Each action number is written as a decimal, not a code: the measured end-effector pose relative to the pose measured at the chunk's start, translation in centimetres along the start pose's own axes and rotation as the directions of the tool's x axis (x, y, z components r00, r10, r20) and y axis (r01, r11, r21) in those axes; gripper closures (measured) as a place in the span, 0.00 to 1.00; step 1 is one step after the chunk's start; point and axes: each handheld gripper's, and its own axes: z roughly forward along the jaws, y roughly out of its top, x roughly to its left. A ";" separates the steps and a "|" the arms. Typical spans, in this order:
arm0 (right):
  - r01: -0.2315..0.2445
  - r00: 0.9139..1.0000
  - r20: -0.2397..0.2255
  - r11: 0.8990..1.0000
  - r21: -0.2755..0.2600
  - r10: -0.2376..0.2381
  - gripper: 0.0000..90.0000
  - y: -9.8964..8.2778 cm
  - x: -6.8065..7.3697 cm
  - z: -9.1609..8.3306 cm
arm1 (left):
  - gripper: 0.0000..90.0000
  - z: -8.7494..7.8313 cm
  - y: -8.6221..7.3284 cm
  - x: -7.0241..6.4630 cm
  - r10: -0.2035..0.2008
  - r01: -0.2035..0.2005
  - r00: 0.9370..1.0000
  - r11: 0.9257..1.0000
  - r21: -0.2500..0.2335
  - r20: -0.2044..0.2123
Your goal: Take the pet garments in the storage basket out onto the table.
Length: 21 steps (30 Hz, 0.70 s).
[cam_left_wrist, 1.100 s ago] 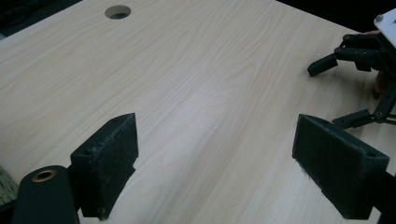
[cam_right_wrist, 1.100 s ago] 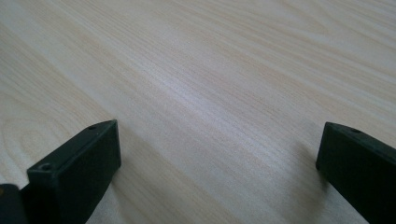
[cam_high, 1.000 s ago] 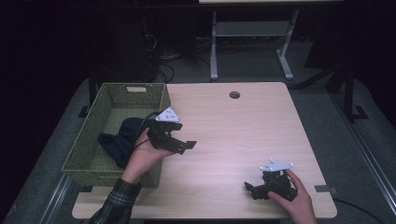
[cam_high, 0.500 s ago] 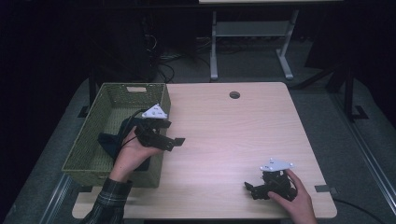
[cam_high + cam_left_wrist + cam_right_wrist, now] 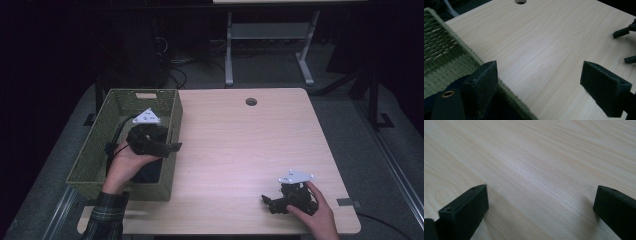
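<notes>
the left gripper [image 5: 172,147], jaws wide apart and empty, hangs over the green basket [image 5: 170,107] rim; dark cloth [image 5: 150,172] lies inside. the likely move is down, clear of the weave. the right gripper [image 5: 267,202] rests gaping on the table [image 5: 240,145].

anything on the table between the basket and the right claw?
Nothing. In the high view, bare wood runs from the green woven basket to the right claw. The left gripper view shows the same bare tabletop beyond the basket's rim.
</notes>
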 end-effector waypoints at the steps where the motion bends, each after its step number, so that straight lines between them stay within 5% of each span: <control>1: -0.001 1.000 0.000 1.000 0.000 0.001 0.00 0.0 0.0 0.0 | 0.16 -0.2 -0.1 0.2 -0.002 0.002 1.000 1.000 0.001 -0.008; 10: 0.000 1.000 0.001 1.000 0.000 0.000 0.00 0.0 0.0 0.0 | 0.16 -1.5 -1.3 2.0 -0.015 0.015 0.998 1.000 -0.002 -0.064; 21: -0.001 1.000 0.000 1.000 0.001 0.001 0.00 0.0 0.0 0.0 | 0.16 -1.6 -3.3 3.9 -0.048 0.056 0.992 0.997 0.060 -0.119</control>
